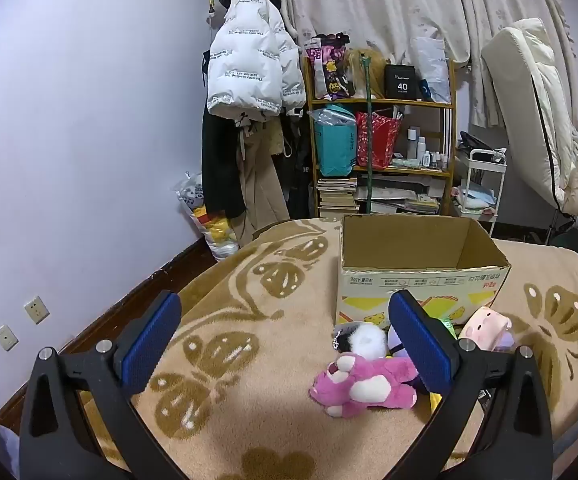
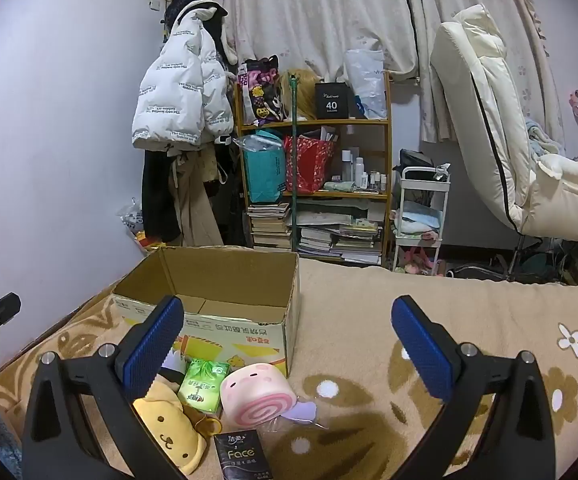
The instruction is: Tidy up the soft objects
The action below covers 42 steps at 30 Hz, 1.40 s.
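An open cardboard box (image 1: 425,272) (image 2: 225,280) stands on a beige patterned blanket (image 1: 249,320) (image 2: 369,320). In front of it lie a pink plush bear (image 1: 365,386), a white fluffy toy (image 1: 363,340), a pink swirl-roll toy (image 1: 485,326) (image 2: 255,396), a yellow plush dog (image 2: 169,420), a green tissue pack (image 2: 205,386) and a black tissue pack (image 2: 243,458). My left gripper (image 1: 285,336) is open above the blanket, the bear beside its right finger. My right gripper (image 2: 287,340) is open, with the toys near its left finger.
Behind the bed stand a wooden shelf (image 1: 381,140) (image 2: 313,160) with bags and books, a coat rack with a white puffer jacket (image 1: 253,60) (image 2: 181,96), a white trolley (image 2: 421,216) and a cream recliner (image 2: 509,140). A lilac wall (image 1: 69,140) runs along the left.
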Each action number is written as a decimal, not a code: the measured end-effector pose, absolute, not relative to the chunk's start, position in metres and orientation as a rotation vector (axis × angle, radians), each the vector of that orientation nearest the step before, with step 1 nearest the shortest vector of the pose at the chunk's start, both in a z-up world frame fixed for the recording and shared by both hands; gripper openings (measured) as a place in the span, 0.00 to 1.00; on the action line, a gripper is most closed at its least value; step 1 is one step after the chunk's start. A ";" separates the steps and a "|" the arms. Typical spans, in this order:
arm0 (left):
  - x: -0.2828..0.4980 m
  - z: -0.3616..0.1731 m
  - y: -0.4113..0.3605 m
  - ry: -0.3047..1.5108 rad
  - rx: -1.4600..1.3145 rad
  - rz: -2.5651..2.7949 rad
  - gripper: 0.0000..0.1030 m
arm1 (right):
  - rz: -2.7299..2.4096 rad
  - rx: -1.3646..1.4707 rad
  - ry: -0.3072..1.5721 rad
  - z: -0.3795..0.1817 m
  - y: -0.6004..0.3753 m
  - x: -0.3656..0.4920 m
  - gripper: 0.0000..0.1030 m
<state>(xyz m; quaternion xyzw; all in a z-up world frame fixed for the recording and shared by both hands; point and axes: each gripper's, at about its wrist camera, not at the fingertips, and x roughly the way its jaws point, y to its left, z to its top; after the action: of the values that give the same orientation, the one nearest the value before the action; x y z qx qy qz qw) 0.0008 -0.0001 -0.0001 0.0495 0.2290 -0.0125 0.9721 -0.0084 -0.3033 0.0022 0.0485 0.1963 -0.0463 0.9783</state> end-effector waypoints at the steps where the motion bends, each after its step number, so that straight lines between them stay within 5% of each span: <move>1: 0.001 0.000 0.000 0.461 0.100 -0.024 0.99 | -0.094 0.097 0.401 0.002 -0.303 -0.009 1.00; 42: 0.002 -0.005 0.000 0.459 0.106 -0.026 0.99 | -0.100 0.100 0.383 0.003 -0.302 -0.009 1.00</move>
<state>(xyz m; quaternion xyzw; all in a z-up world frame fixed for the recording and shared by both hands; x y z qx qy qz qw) 0.0023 0.0004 -0.0048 0.0525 0.2271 -0.0127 0.9724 -0.0090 -0.3023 0.0031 0.0495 0.1903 -0.0495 0.9792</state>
